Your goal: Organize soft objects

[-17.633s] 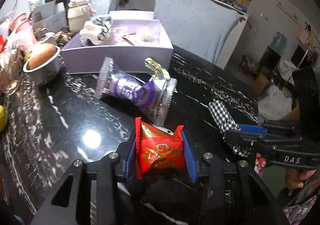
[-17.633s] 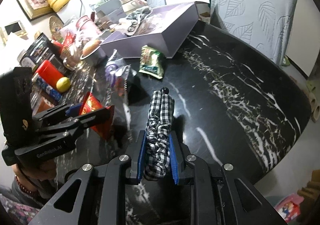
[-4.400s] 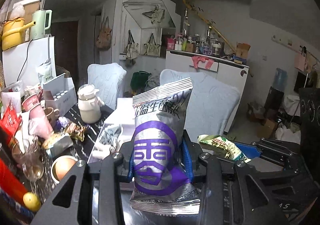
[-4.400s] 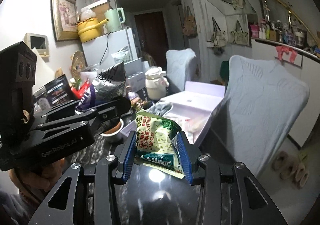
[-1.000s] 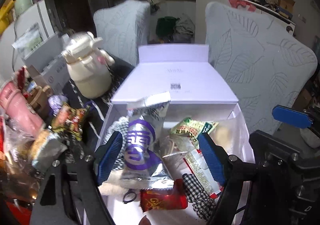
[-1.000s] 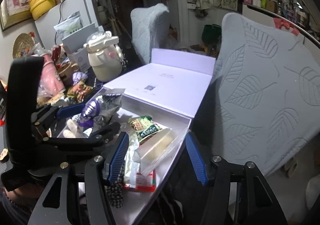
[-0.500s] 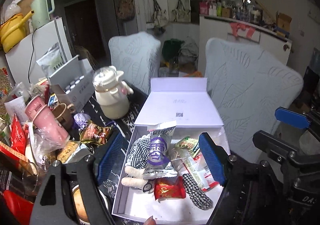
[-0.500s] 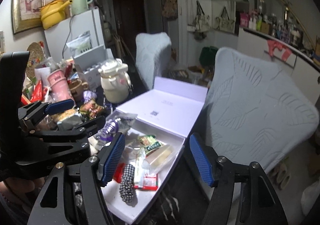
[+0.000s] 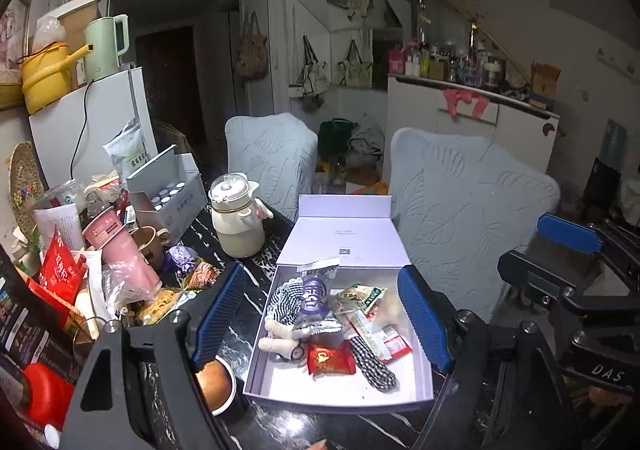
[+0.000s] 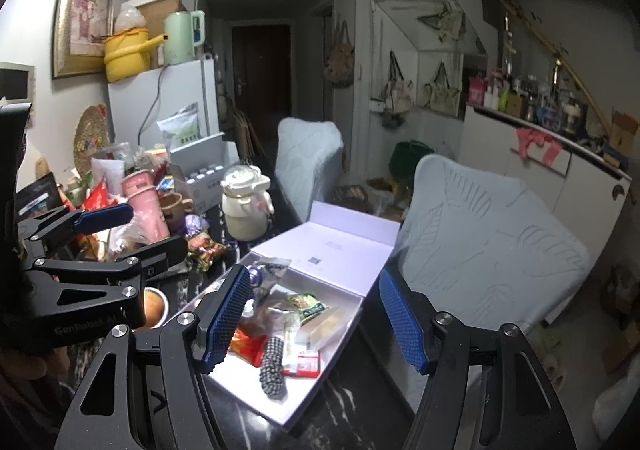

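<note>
The lavender box [image 9: 416,396] is seen at lower centre of the left wrist view, its lid folded back. Inside are gathered the purple snack bag [image 9: 314,300], the checkered scrunchie [image 9: 372,364] and the red packet [image 9: 330,358]. Both the left gripper [image 9: 320,320] and right gripper [image 10: 314,322] are held spread wide, empty. The bag, propped highest, could be snagged if the lid were shut.

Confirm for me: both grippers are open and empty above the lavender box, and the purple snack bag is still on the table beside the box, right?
Not quite. The purple snack bag lies inside the lavender box, as the left wrist view shows. The left gripper and right gripper do have open, empty jaws.
</note>
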Demonstrator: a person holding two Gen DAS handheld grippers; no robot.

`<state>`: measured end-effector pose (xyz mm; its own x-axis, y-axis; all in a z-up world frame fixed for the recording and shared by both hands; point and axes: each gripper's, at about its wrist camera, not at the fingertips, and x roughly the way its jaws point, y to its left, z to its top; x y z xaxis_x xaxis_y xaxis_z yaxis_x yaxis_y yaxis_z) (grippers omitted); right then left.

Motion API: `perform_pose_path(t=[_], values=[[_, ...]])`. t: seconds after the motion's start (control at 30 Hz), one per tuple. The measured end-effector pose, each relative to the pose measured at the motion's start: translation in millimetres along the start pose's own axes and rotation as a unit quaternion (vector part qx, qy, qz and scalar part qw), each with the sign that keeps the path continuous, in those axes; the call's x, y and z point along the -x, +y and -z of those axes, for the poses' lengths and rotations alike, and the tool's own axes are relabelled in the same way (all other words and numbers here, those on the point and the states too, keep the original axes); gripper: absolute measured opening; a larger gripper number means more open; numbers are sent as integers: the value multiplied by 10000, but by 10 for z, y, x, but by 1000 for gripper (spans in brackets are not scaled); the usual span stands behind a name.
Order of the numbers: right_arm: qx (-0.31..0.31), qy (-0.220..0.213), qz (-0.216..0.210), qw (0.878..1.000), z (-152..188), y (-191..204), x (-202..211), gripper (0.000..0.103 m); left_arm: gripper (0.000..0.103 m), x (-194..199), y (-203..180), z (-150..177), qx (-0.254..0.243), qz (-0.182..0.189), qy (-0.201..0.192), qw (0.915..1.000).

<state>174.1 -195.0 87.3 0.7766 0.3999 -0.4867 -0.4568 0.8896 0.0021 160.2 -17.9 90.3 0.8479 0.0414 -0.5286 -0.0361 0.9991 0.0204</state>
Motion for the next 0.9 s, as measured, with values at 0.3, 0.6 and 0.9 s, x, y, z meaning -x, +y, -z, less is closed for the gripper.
perform_pose_path(t=[0.3, 0.6, 0.9], values=[[51, -335, 72, 9994, 143, 151, 454, 76, 79, 438, 29, 233, 91, -15, -228, 9997], [-62, -371, 126, 9992, 367, 217, 689, 82, 79, 736, -84, 466, 1, -21, -355, 9994], [-225, -199, 253, 9992, 637, 226, 774, 82, 79, 778, -220, 698, -60, 44, -235, 9997]])
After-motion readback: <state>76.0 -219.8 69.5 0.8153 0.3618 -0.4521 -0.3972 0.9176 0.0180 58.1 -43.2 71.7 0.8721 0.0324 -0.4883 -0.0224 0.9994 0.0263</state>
